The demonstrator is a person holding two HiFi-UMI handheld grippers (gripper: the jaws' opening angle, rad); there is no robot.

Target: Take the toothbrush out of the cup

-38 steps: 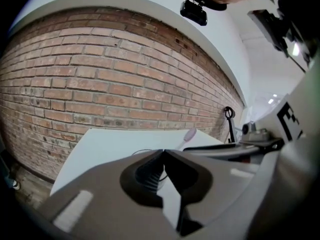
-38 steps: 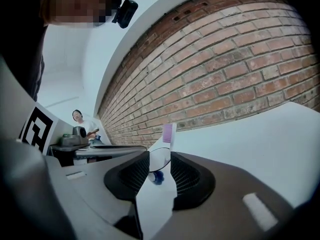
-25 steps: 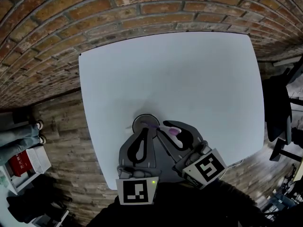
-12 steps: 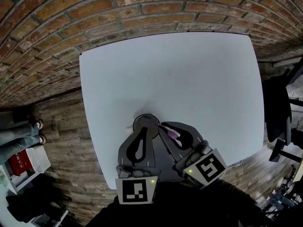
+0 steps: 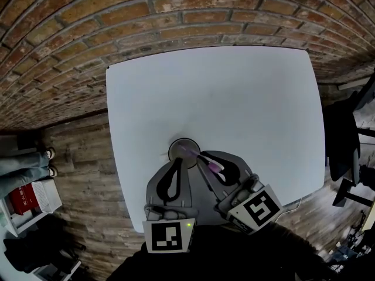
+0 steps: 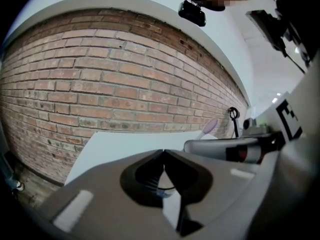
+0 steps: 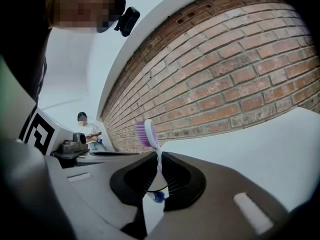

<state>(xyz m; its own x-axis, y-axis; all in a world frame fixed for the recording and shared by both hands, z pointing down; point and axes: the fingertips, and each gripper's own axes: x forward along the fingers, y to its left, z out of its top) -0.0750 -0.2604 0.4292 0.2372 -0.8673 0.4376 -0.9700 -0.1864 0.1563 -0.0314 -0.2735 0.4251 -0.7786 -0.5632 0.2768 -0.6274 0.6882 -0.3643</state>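
On the white desk (image 5: 234, 98), the left claw (image 5: 177, 161) has its jaws drawn together at the near rim of the cup (image 5: 188, 142), apparently pinching it steady. The purple-headed toothbrush (image 5: 205, 161) leans rightward out of the cup, its lower end still inside. The right claw (image 7: 159, 156) is clamped on the brush's thin neck. The grasp is made; lifting the toothbrush clear remains.

Right gripper (image 7: 159, 155) clamps toothbrush (image 7: 148, 133); left gripper (image 6: 163, 152) closed.
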